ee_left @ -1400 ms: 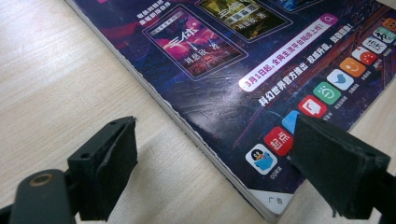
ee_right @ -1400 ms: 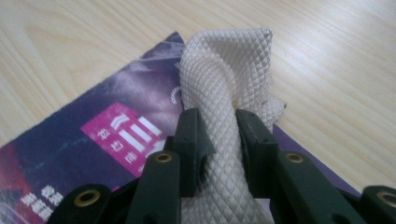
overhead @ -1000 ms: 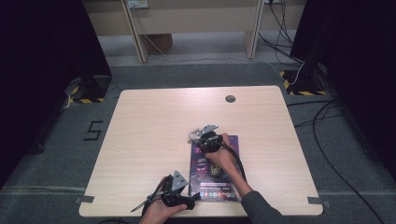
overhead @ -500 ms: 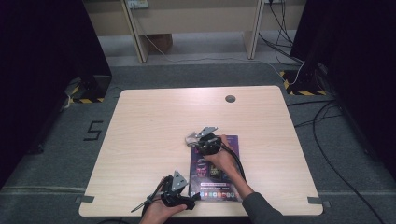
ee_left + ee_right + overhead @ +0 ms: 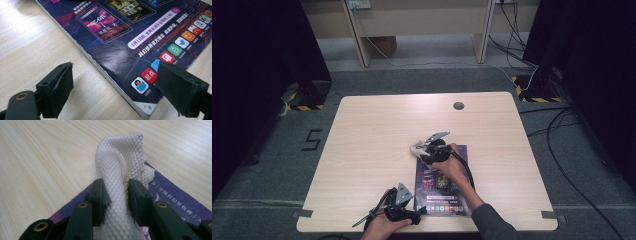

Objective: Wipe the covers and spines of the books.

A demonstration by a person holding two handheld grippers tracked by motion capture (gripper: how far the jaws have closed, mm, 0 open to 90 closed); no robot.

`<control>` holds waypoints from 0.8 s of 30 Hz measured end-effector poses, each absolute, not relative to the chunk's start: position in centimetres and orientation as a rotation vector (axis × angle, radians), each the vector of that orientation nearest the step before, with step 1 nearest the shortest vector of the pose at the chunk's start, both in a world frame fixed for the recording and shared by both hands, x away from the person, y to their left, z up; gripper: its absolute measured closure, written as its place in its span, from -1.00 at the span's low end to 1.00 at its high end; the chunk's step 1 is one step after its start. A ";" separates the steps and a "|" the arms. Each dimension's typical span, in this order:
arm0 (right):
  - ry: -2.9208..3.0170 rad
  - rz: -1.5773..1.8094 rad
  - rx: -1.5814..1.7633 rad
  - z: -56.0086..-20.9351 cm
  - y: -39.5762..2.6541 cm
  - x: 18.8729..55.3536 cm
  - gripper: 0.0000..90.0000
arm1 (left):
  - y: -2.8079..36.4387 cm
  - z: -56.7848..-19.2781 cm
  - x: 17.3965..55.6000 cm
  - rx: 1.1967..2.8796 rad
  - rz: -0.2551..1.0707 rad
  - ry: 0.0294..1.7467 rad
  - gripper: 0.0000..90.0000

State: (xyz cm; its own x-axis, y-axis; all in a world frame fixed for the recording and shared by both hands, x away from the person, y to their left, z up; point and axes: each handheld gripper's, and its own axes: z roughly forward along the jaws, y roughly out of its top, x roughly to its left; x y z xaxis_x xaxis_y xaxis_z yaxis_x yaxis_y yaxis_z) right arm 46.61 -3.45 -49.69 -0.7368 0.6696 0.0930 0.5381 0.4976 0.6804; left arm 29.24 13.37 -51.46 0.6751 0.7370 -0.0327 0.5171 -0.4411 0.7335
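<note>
White quilted cloth (image 5: pixel 120 185) sits pinched in our right gripper (image 5: pixel 116 195), bunched on the magazine's (image 5: pixel 442 185) far corner. Our left gripper (image 5: pixel 115 90) gapes astride its near corner.

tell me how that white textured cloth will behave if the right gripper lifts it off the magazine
The cloth looks floppy: it buckles into a fold where the right gripper pinches it, so it would likely drape and hang. It seems thin, probably light. Its diamond texture may help the grip, and it should come off the magazine easily.
</note>
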 end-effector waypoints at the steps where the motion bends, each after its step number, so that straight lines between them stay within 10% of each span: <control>1: 2.551 1.054 1.032 -49.7 -3.5 46.7 0.58 | 13.4 -51.5 29.2 2.142 0.379 0.961 -0.69; 24: 2.542 0.947 0.897 -49.7 -4.1 45.6 0.64 | 13.4 -51.5 29.1 2.143 0.389 0.959 -0.69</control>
State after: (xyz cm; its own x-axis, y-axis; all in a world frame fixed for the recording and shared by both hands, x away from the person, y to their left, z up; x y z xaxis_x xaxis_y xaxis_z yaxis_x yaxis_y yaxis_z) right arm 45.62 -4.08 -49.72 -0.7668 0.6402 -0.0459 0.4541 0.5916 0.6662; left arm 29.13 13.35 -51.45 0.6741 0.7383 -0.0249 0.5127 -0.4433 0.7353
